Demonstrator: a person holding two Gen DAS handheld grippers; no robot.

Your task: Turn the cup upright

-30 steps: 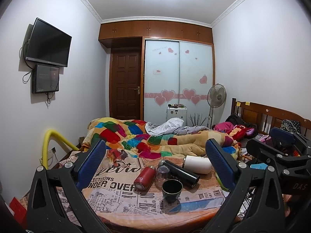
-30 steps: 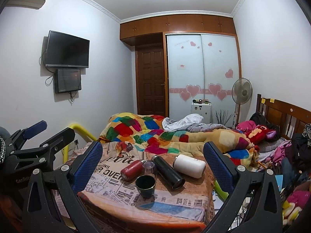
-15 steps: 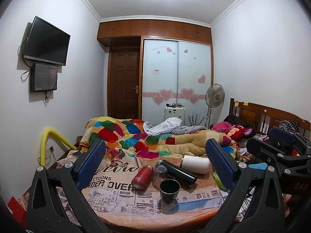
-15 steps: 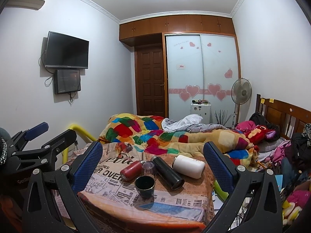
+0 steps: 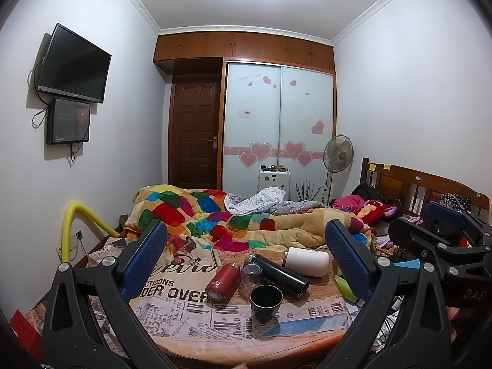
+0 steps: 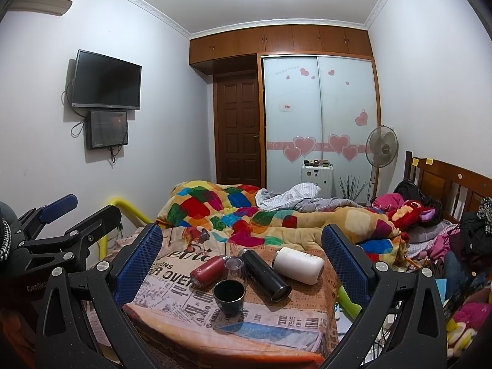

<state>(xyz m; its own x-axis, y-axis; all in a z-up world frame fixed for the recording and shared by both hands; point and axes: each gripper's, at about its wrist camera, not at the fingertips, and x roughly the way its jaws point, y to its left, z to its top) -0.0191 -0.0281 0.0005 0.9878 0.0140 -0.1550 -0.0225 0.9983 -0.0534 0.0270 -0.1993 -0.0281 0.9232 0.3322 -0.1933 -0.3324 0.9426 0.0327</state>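
Plainly, both my left gripper and right gripper gape wide, empty, well back from the table. The red cup lies sideways beside the glass; probably smooth metal, light, slippery, so I'd pinch mid-body.

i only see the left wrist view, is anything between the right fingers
Observer: No. In the right wrist view the right gripper is open, with nothing between its fingers.
Operator: how does my left one look from there
Observer: The left gripper shows at the left edge with its fingers apart. It is held left of the table and touches nothing.
Operator: whats hidden behind the right gripper in my view
Observer: A heap of clothes, dark and pink, lies on the bed's right side.
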